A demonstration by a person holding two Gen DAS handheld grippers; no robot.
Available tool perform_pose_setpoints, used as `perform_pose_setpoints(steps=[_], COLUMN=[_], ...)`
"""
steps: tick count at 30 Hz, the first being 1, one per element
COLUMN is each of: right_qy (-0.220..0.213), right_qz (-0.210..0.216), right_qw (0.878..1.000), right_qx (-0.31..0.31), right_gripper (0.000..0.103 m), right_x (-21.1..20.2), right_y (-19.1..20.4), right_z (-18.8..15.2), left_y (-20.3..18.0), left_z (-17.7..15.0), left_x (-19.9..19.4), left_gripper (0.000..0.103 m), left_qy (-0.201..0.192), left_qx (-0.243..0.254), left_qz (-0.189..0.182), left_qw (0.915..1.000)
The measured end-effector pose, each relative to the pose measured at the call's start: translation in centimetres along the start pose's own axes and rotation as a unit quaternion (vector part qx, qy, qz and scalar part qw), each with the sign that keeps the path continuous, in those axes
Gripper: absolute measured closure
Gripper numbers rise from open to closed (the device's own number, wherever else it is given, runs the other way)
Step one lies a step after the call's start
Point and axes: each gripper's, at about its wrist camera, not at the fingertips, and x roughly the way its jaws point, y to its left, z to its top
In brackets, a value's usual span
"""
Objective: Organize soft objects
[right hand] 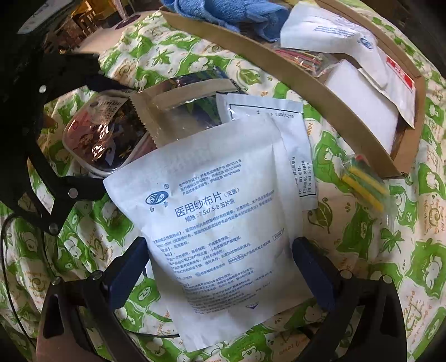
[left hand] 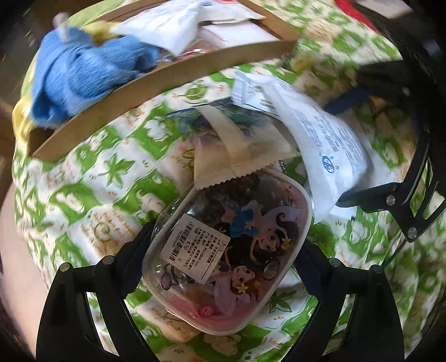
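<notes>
Two wrist views, each looking steeply down onto a green-and-white leaf-print cloth [left hand: 92, 178].

Left wrist view: the left tool [left hand: 220, 250] stands wide open, its two black fingers either side of a rounded clear-wrapped pouch [left hand: 231, 261] printed with cartoon figures and bearing a white barcode label [left hand: 195, 247]. Whether the left finger touches the wrapper cannot be told; the right finger stands clear of it, so nothing is gripped. A clear packet with a zigzag edge [left hand: 239, 144] overlaps the pouch's far end, and a white gauze packet [left hand: 326, 139] lies beside it to the right. The right tool [left hand: 362, 147] shows at the right edge by that packet. Beyond, a shallow cardboard box [left hand: 167, 75] holds a blue towel [left hand: 83, 72] and white packets [left hand: 167, 25].

Right wrist view: the right tool [right hand: 220, 267] is open, its blue-padded fingers straddling the large white gauze packet [right hand: 223, 222] with blue printing; the pads lie close to its edges, and no grip is visible. A second white packet [right hand: 267, 111] lies partly beneath it. The cartoon pouch [right hand: 106, 139] and the left tool [right hand: 92, 131] sit at upper left. A small bag of yellow and green sticks [right hand: 365, 181] lies on the cloth just beside the cardboard box [right hand: 348, 122], which contains the blue towel [right hand: 223, 14] and several white packets [right hand: 334, 30].
</notes>
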Motion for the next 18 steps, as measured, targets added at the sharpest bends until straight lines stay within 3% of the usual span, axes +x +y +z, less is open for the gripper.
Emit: perform_pose_setpoints(steps=[5, 8, 12, 18], right_qy=[-0.032, -0.056, -0.087, -0.092], right_qz=[0.025, 0.044, 0.072, 0.071], right_qw=[0.998, 0.994, 0.988, 0.986], right_qx=[0.057, 0.085, 0.109, 0.116], right_gripper=[0.026, 0.033, 0.037, 0.038], right_x=[-1.4, -2.4, -3.4, -3.1], right_y=[-1.9, -2.8, -3.4, -3.4], right_z=[-0.7, -1.4, -2.4, -2.9], left_y=[1.5, 2.7, 3.5, 3.5], left_z=[-0.3, -1.0, -2.4, -5.6], left_x=[-1.7, -2.9, -4.9, -8.1], left_gripper=[0.012, 0.016, 0.016, 0.016], left_qy=[-0.016, -0.031, -0.067, -0.109], left_qx=[-0.071, -0.145, -0.195, -0.245], left_qz=[0.011, -0.005, -0.003, 0.009], left_qw=[0.9973, 0.9889, 0.9785, 0.9633])
